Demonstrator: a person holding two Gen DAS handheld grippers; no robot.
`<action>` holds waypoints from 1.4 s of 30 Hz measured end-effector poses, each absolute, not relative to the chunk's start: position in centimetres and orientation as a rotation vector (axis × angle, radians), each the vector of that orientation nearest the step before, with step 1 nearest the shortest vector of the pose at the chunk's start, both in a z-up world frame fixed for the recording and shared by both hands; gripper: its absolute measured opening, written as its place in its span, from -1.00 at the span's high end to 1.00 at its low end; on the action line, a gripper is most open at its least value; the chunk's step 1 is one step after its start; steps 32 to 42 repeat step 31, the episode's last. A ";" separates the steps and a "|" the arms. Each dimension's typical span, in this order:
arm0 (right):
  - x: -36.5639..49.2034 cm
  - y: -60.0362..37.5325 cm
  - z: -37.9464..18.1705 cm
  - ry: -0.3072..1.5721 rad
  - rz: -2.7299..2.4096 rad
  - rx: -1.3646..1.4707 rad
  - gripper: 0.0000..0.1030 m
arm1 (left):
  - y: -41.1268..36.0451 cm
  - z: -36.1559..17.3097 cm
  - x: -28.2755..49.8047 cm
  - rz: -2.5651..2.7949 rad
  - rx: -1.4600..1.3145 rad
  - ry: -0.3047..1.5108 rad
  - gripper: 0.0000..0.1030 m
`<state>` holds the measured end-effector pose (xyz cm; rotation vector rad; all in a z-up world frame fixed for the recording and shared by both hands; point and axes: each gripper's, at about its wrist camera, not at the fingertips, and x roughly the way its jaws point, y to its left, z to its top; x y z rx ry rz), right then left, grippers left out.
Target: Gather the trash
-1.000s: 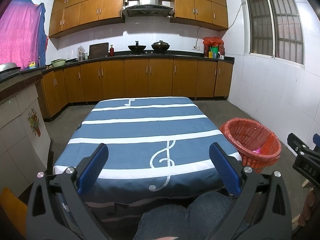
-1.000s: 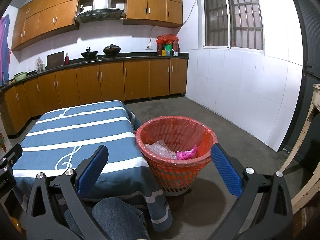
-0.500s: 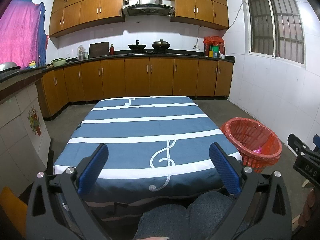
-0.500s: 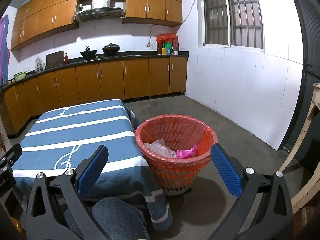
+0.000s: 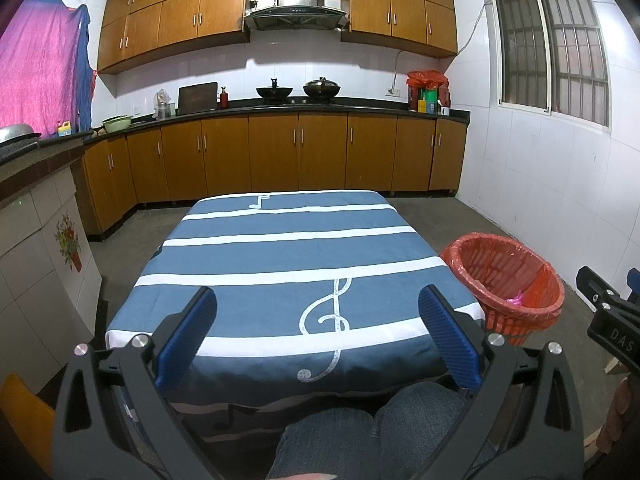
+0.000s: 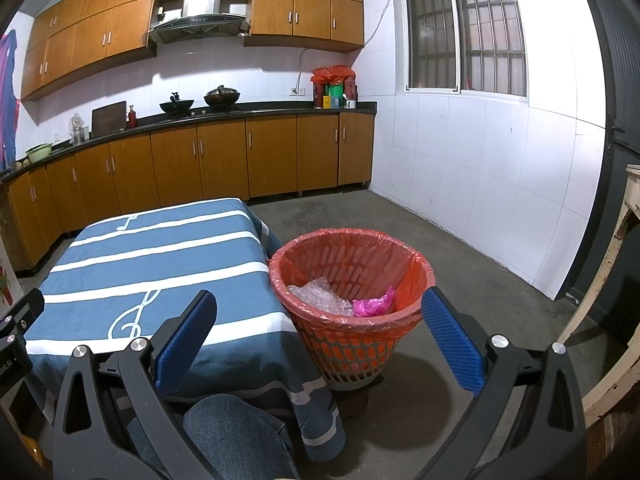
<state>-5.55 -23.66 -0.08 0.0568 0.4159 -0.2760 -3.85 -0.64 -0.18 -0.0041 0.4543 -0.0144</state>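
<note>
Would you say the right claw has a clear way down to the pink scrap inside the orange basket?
Probably yes: the right claw is open and empty, the orange basket is uncovered, and the pink scrap lies exposed on top beside the bubble wrap.

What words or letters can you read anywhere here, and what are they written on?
"DAS": white letters on the black body of the right gripper, at the right edge of the left wrist view; the word is cut off.
Bottles and boxes on the counter: labels too small to read.
The tablecloth has only music signs, a treble clef and a note, no words.
</note>
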 end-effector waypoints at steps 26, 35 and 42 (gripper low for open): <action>-5.6 -23.7 -0.2 0.420 -0.277 0.059 -0.97 | -0.4 -0.5 -3.7 -0.018 -0.001 0.460 -0.92; -5.7 -23.7 -0.2 0.421 -0.277 0.060 -0.97 | -0.3 -0.5 -3.6 -0.020 -0.001 0.463 -0.92; -5.7 -23.7 -0.2 0.421 -0.277 0.060 -0.97 | -0.3 -0.5 -3.6 -0.020 -0.001 0.463 -0.92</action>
